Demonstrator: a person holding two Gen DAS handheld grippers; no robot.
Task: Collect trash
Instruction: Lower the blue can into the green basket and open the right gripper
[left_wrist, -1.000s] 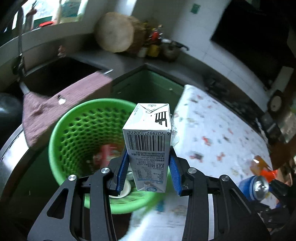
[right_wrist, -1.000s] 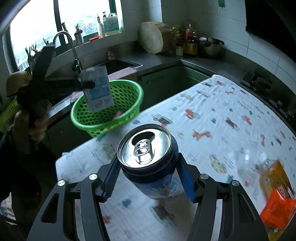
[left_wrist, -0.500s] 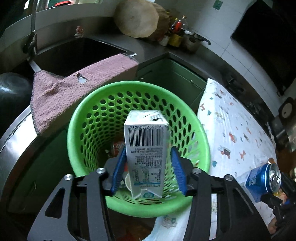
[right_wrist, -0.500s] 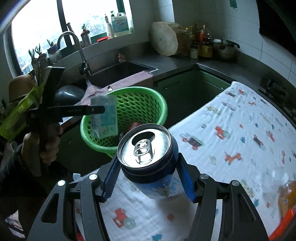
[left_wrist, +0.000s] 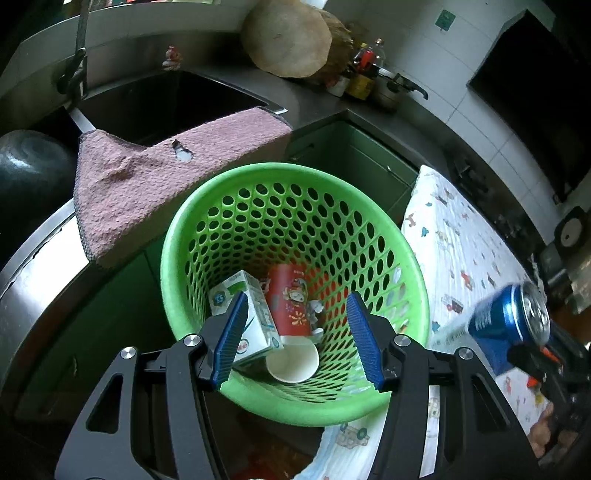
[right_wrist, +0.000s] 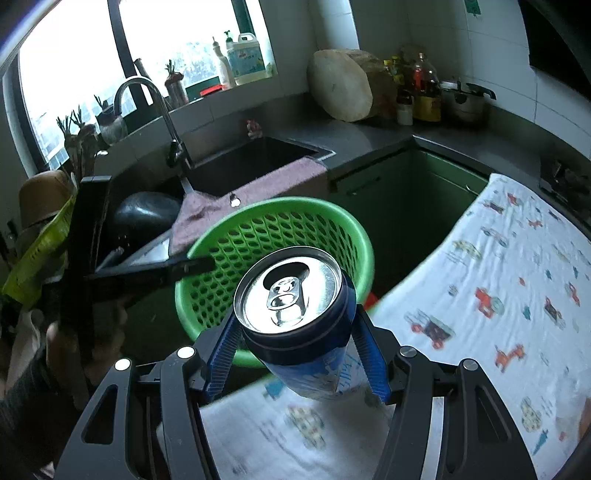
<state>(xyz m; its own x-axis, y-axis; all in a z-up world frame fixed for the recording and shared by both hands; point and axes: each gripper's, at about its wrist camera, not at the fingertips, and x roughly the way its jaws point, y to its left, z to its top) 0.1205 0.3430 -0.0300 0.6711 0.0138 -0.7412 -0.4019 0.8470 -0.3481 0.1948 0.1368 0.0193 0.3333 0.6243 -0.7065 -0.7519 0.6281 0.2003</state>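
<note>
The milk carton (left_wrist: 246, 320) is partly hidden behind the left gripper (left_wrist: 297, 338).

We can read no words or numbers for certain: the print on the milk carton (left_wrist: 246, 320) in the green basket (left_wrist: 373, 221) and on the blue can (right_wrist: 306, 354) is too blurred

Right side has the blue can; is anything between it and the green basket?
Mostly clear. The blue can sits in the right gripper near the green basket, whose mouth is uncovered. Only the left gripper, jaws open, hangs over the basket and may crowd the drop.
</note>
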